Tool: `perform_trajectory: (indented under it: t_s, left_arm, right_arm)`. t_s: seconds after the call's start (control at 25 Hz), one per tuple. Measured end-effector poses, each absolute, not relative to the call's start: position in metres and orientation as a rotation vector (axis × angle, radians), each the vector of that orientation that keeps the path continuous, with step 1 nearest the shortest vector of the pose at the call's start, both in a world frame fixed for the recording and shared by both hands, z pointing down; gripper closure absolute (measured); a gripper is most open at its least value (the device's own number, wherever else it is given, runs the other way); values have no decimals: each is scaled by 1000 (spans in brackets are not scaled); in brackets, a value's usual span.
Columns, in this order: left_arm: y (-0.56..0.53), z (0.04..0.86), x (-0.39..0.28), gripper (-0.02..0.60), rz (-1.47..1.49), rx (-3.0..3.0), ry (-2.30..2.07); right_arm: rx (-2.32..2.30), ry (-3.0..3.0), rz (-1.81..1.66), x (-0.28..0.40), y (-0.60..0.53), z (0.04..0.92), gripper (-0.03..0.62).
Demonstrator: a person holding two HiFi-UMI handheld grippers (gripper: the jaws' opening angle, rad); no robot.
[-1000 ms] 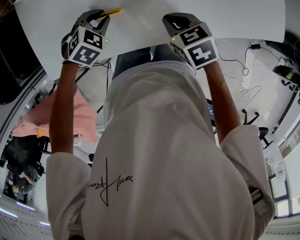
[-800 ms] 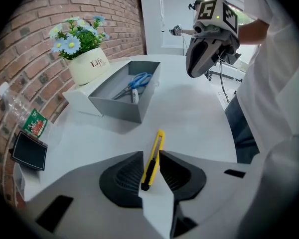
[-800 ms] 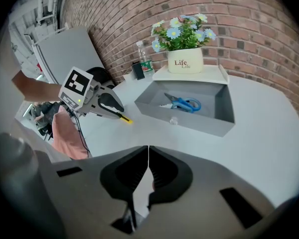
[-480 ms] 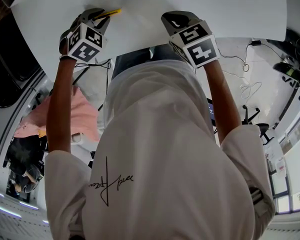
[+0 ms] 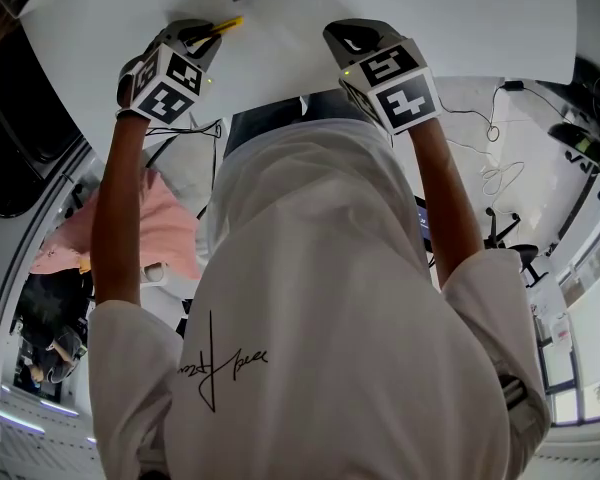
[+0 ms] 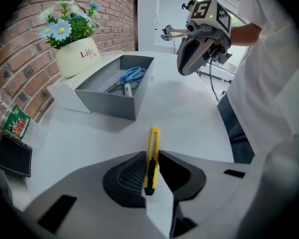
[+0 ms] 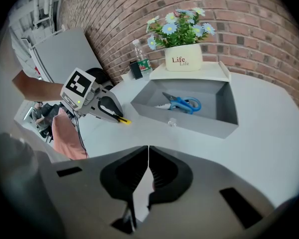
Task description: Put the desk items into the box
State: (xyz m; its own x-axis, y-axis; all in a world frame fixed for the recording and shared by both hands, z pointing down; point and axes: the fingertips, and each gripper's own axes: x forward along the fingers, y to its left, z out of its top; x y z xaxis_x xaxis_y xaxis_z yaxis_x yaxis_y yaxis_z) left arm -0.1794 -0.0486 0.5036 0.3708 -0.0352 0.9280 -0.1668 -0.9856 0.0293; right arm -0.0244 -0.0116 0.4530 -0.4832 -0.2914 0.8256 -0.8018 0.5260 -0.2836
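A yellow utility knife (image 6: 151, 158) sits between the pads of my left gripper (image 6: 152, 156), its tip pointing toward the table. The jaws have just been closing on it, and both pads touch its sides. In the head view the knife (image 5: 225, 25) pokes out of the left gripper (image 5: 195, 33) over the white table (image 5: 430, 18). The grey box (image 6: 114, 101) stands beyond, with blue scissors (image 6: 132, 76) inside. My right gripper (image 7: 148, 151) is shut with nothing in it and hovers to the right of the left one (image 7: 112, 111).
A white pot of flowers (image 7: 183, 59) stands on a white riser behind the box (image 7: 199, 126), against a brick wall. A bottle (image 7: 142, 59) stands at the wall. A small clear object (image 7: 172, 122) lies before the box. A black card (image 6: 12, 156) lies at the table's left.
The left gripper has tilted and rolled slightly with the knife still between its jaws. The right gripper has stayed where it was.
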Motion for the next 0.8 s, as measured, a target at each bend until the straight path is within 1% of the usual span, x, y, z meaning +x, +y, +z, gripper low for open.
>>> perform_trajectory:
  t_s: [0.2,0.8]
  left_arm:
    - [-49,505,-180,515,1695,2502,-171]
    - [-50,507,-183,517,1671,2458,-318]
  right_arm:
    - [884,-2027,880,-25,-15,455,565]
    - [874,-2043,866,-23,-13,454,565]
